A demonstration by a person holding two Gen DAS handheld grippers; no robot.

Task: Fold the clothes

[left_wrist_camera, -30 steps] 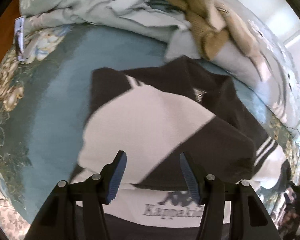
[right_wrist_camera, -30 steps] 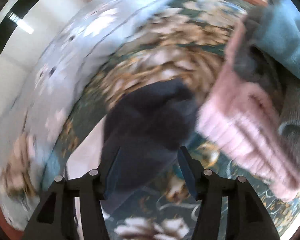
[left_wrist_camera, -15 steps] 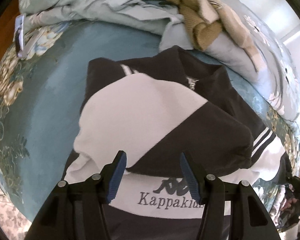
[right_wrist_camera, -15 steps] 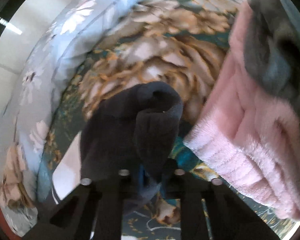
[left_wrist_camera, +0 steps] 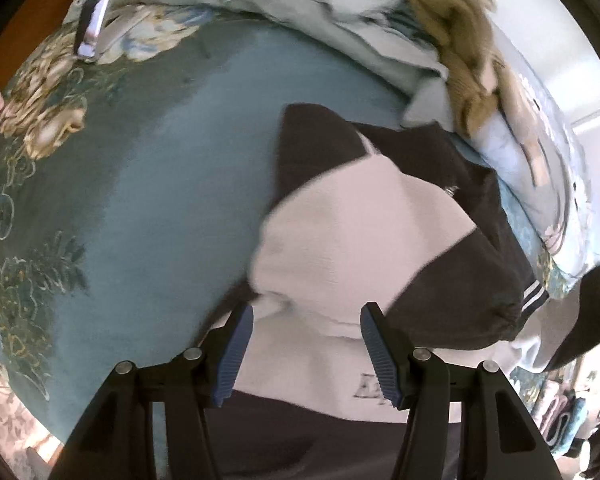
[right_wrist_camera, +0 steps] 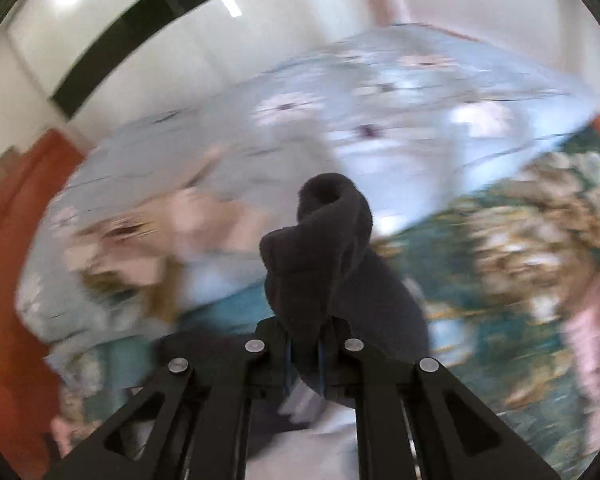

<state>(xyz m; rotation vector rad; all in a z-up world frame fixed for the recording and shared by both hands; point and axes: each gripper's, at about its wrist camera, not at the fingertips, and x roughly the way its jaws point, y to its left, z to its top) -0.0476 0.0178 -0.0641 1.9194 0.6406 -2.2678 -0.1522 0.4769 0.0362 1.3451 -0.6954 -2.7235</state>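
A black and white jacket (left_wrist_camera: 364,232) lies on the teal floral bedspread (left_wrist_camera: 140,200), one sleeve folded across its chest. My left gripper (left_wrist_camera: 306,344) is open and empty, hovering over the jacket's white lower panel. My right gripper (right_wrist_camera: 304,356) is shut on the dark sleeve cuff (right_wrist_camera: 324,232) of the jacket and holds it lifted above the bed. That lifted dark sleeve also shows at the right edge of the left wrist view (left_wrist_camera: 588,312).
A crumpled pale green quilt (left_wrist_camera: 300,4) and a tan knitted garment (left_wrist_camera: 460,40) lie at the far side. A pale blue floral pillow (right_wrist_camera: 340,120) lies beyond the sleeve. A pink fuzzy garment (right_wrist_camera: 592,340) is at the right. A small card (left_wrist_camera: 96,16) rests at far left.
My right gripper closed on the dark sleeve cuff and lifted it, swinging away from the pink garment. My left gripper shifted left, so the jacket now sits further right in its view.
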